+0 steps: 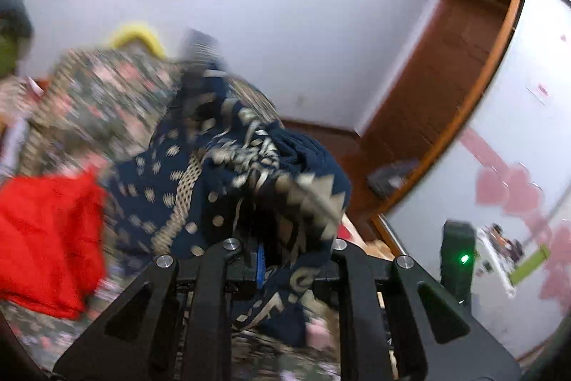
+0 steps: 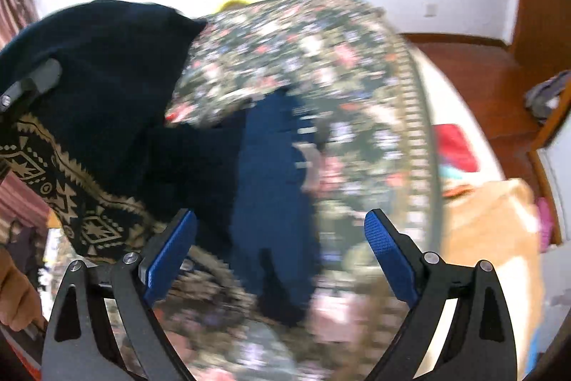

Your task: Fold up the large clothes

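left tongs (image 1: 282,259) clenched on bunched navy knit sweater (image 1: 228,174) with beige patterning, right tongs (image 2: 280,259) released above floral bedspread (image 2: 321,66), red cloth (image 1: 46,238) blurred

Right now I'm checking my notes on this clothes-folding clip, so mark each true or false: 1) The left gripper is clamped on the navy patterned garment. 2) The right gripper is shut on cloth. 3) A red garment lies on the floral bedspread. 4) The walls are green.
1) True: the left gripper is shut on the navy patterned garment.
2) False: the right gripper stands wide open, its blue pads gripping nothing.
3) True: a red garment lies on the floral bedspread.
4) False: the wall is white.
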A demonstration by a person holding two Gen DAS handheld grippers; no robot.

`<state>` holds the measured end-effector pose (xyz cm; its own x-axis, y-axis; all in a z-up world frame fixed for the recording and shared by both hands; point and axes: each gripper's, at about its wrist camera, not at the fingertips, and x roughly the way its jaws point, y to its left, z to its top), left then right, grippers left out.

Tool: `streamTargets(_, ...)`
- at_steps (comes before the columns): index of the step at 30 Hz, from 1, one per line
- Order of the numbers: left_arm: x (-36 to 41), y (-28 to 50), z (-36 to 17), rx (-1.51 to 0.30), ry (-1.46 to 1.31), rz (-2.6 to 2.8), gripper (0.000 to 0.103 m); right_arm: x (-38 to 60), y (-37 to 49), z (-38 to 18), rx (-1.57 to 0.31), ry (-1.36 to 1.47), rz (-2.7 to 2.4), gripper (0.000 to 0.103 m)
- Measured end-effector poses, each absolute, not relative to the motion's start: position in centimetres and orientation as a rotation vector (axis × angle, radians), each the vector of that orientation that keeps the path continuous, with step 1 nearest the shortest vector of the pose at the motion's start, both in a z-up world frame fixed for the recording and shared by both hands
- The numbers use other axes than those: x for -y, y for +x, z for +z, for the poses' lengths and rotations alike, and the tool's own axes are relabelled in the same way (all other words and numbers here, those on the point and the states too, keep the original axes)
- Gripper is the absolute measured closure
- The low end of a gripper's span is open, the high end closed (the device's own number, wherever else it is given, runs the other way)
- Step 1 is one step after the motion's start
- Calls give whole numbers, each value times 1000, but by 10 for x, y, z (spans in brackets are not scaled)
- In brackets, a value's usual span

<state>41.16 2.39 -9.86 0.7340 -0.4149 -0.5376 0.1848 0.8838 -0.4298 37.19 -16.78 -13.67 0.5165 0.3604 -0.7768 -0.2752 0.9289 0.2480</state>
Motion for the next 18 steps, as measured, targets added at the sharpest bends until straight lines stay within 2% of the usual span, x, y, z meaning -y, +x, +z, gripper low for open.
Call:
streamTargets(5, 4, 441, -175, -933, -516, -466, 89, 206, 368, -144, -980, 99, 334, 9)
streamTargets(9, 31, 440, -223, -1085, -436, -438, 89, 219, 358, -144, -978, 89, 320, 9)
streamTargets(13, 40, 425, -215, -1073, -328, -426, 87, 220, 353, -139, -963, 84, 335, 9)
streamTargets(17, 46, 405, -193, -1062, -227, -458, 69, 216, 351, -130, -938, 97, 350, 9)
streamTargets(18, 47, 398, -187, -1058, -209, -463, 68, 214, 350, -126, -929, 103, 357, 9)
